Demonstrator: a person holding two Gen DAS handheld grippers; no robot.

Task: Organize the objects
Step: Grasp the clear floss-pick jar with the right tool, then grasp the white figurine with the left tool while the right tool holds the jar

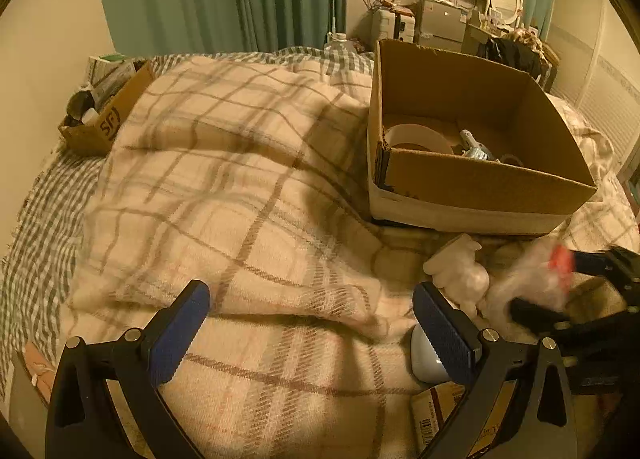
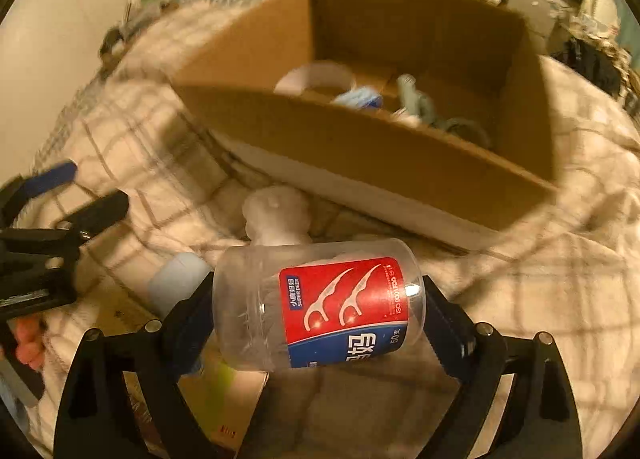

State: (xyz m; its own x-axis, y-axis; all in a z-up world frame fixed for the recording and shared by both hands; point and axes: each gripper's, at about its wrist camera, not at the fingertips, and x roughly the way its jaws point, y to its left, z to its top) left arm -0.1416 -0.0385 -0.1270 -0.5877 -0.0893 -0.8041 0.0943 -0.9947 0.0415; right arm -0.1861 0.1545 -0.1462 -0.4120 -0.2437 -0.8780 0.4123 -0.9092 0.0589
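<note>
My right gripper [image 2: 316, 307] is shut on a clear plastic floss-pick jar [image 2: 320, 303] with a red and blue label, held on its side above the plaid blanket. It shows blurred in the left wrist view [image 1: 536, 275]. An open cardboard box [image 2: 400, 163] lies beyond it, also in the left wrist view [image 1: 480, 183]; it holds a white tape roll [image 1: 416, 137] and a grey-blue tool [image 1: 474, 147]. My left gripper [image 1: 312, 331] is open and empty over the blanket. A white figurine [image 1: 460, 271] and a small white and blue container [image 1: 426, 355] lie by its right finger.
A plaid blanket [image 1: 240, 179] covers the bed. A second cardboard box [image 1: 104, 115] with items sits at the far left. A flat carton [image 1: 440, 415] lies at the near right. Green curtains, a TV and cluttered furniture stand behind.
</note>
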